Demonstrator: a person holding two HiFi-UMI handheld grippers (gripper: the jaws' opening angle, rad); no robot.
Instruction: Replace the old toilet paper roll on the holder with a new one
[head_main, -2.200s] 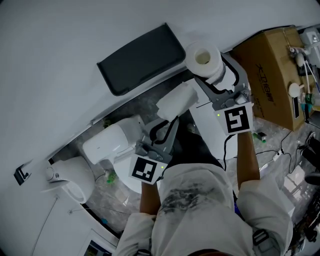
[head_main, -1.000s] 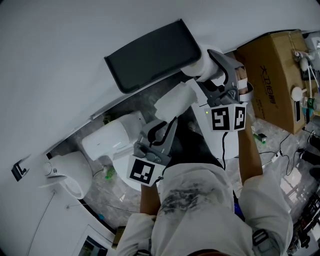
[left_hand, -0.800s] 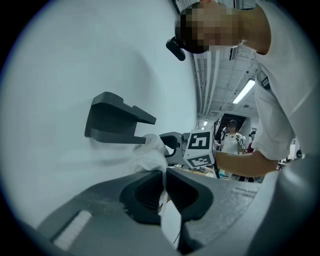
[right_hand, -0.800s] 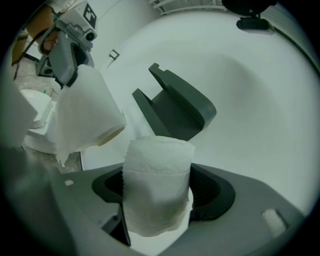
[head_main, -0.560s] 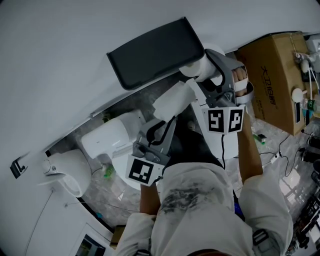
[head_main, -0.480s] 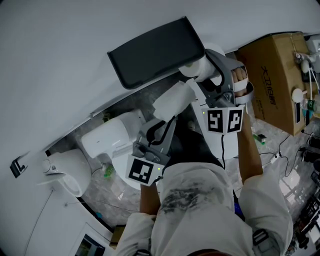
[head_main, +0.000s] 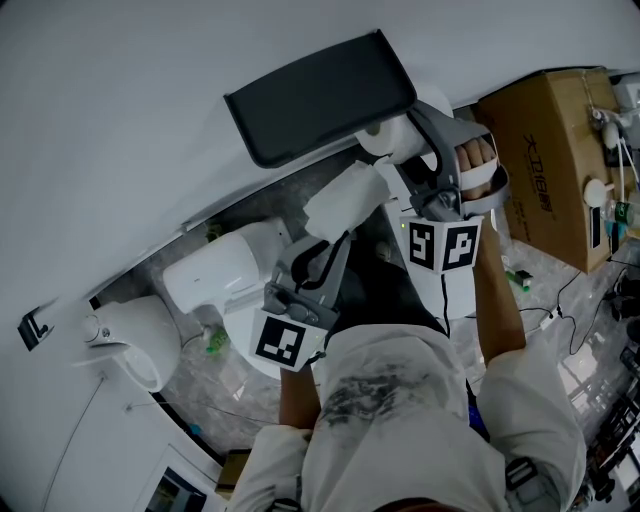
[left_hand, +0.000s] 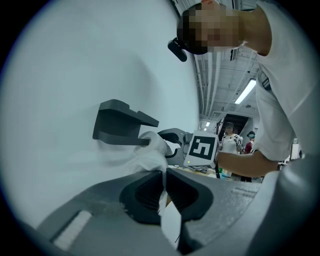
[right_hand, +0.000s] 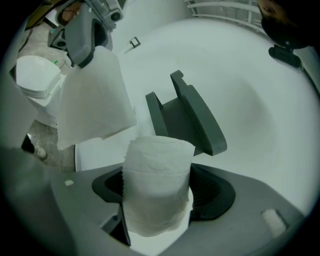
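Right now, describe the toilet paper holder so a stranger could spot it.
Look at the plain white wall. Fixed to it is the holder, a dark grey bracket with a flat lid. Unlike the white roll beside it, it is dark.

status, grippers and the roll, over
Left gripper shut on loose paper sheet. Right gripper clamped on toilet paper roll, close to wall holder. Sheet hangs beside holder, not across it.

Soft crinkled paper roll (right_hand: 157, 185), matt plastic holder (right_hand: 192, 116)
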